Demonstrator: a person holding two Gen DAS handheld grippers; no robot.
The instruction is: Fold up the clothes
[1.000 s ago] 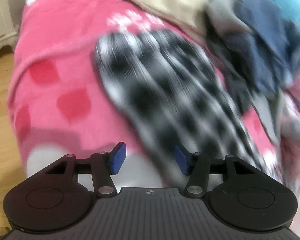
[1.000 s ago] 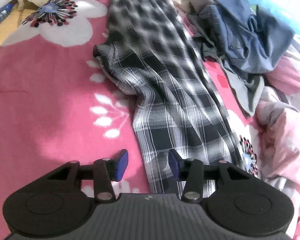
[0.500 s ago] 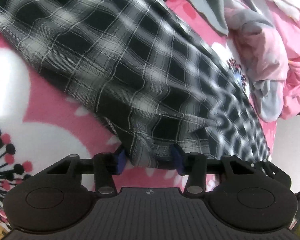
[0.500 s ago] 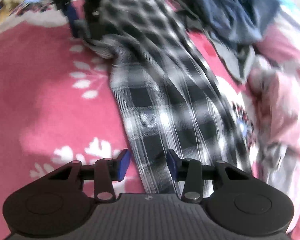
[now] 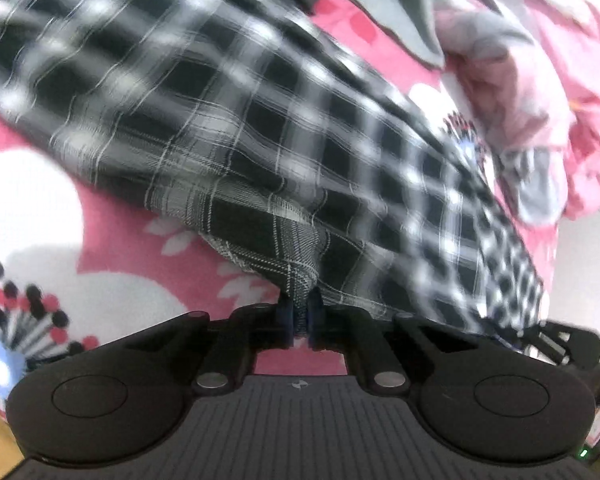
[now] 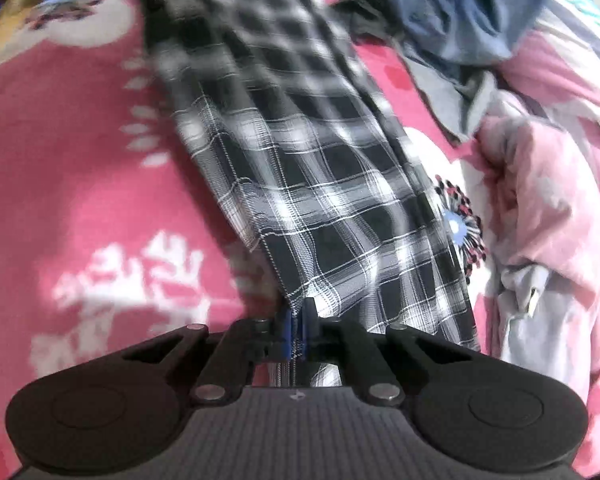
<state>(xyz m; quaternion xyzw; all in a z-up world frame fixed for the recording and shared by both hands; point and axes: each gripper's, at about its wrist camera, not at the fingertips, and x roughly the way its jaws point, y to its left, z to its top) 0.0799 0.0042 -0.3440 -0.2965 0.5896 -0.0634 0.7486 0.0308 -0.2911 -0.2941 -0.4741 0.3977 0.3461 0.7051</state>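
Broadly, a pink flowered blanket (image 6: 60, 184) covers the bed, and the checked garment (image 5: 260, 128) lies stretched along it beside a heap of other clothes (image 6: 460, 12). I have my left tool (image 5: 299, 316) pinched tight on one edge of the garment and my right tool (image 6: 296, 326) pinched tight on another. I judge the step to be gripping for the first fold; next I must lift both edges together, evenly. Blur hides the garment's far end, so its kind stays unclear.
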